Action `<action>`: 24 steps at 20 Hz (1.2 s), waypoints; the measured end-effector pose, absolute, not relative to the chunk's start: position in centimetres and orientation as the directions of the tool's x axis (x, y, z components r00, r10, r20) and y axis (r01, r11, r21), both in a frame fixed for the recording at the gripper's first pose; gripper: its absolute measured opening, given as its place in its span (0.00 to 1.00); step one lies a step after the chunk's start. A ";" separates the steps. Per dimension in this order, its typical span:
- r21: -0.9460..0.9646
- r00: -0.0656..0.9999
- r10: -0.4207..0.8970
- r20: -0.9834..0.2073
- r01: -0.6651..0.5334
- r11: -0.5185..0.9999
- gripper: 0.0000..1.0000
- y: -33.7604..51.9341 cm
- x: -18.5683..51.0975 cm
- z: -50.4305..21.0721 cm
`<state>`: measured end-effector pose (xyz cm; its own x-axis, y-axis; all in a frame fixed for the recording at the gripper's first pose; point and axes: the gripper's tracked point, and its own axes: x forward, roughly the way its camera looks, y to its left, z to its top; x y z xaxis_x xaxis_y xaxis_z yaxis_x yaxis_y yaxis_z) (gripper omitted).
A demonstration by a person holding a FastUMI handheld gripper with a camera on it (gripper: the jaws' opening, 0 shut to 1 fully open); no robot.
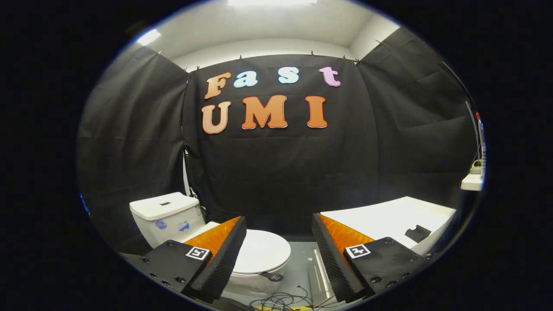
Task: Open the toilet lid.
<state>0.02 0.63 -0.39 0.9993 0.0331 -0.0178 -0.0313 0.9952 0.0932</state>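
While the lid [264,252] lies closed at lower centre-left, the gripper [278,246] hangs spread and empty above, so this looks like the approach: next, reach its front edge.

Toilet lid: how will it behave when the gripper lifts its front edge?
The lid looks like smooth, glossy plastic, so probably stiff but slippery. Lying flat, closed, against the tank, it should swing up rather than slide. The gripper is open, the lid beyond its fingers.

I see the white toilet lid [263,252] lying closed and flat on its bowl, cistern [166,216] behind, ahead of my gripper's [278,229] spread-apart fingers.
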 end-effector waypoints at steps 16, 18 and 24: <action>0.367 0.986 -0.160 -0.039 0.163 0.916 0.98 2.8 2.6 -2.9; 0.447 0.988 -0.126 -0.087 0.152 0.881 0.98 4.1 2.8 -5.7; 0.638 0.960 -0.134 -0.247 0.265 0.723 0.98 2.3 2.2 -14.6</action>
<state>2.23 2.28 -14.62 0.9598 -0.1344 -0.2466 0.2651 0.7231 0.6379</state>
